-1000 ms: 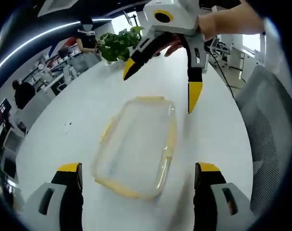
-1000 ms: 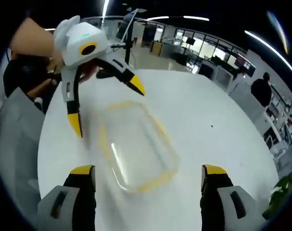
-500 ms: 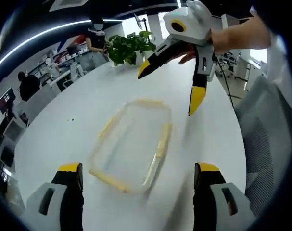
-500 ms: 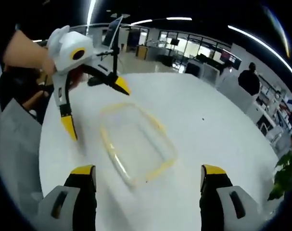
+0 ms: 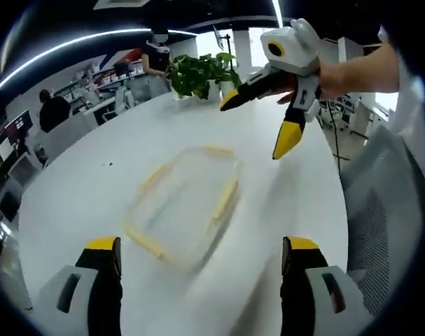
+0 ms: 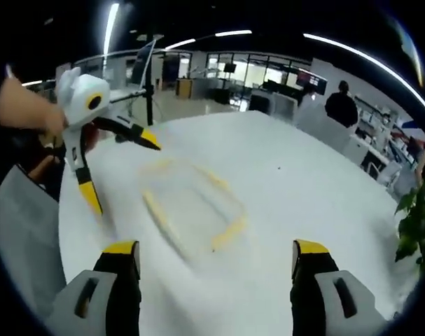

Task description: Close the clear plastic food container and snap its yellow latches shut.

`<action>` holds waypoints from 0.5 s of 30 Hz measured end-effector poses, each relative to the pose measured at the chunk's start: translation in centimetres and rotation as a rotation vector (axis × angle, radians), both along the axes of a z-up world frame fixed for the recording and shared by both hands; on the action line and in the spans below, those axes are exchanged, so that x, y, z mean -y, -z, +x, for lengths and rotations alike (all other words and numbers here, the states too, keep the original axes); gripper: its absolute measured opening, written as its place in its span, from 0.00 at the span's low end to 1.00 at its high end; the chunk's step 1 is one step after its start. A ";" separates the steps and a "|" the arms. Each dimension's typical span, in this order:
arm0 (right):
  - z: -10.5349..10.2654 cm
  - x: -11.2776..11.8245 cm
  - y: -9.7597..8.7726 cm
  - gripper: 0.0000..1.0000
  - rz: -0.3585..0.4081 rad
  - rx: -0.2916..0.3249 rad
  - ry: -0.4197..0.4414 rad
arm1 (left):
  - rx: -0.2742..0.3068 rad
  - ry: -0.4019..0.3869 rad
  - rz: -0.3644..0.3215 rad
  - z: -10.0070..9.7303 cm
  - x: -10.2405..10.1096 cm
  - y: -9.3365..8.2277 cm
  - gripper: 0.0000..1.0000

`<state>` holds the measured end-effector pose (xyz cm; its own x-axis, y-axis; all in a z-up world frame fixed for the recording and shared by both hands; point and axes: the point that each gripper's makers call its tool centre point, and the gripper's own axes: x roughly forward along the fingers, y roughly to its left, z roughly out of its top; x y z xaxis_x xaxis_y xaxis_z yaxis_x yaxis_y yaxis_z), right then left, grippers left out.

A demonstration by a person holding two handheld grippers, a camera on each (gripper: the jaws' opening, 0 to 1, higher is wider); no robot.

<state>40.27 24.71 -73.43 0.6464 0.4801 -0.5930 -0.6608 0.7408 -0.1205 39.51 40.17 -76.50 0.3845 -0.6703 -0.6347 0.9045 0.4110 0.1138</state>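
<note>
A large white round table [image 5: 93, 189] stood in an open office. A leafy green potted plant [image 5: 198, 73] sat at its far edge. A grey mesh chair [image 5: 380, 210] was beside the table. People [image 6: 342, 105] stood among distant desks.

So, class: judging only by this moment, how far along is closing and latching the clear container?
Done, apparently: the container lies flat on the white table, yellow latches along its rim, though blur hides whether they are snapped. In hand: nothing; the left gripper and right gripper hover open above. Left: perhaps checking.
</note>
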 end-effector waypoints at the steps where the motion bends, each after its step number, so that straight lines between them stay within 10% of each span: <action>1: -0.1 0.1 0.0 0.89 0.001 0.003 0.005 | -0.003 -0.004 0.001 -0.1 -0.1 0.1 0.96; 15: -2.2 1.1 -0.1 0.89 0.017 0.014 0.022 | -0.027 -0.064 -0.044 -1.7 -1.2 0.2 0.96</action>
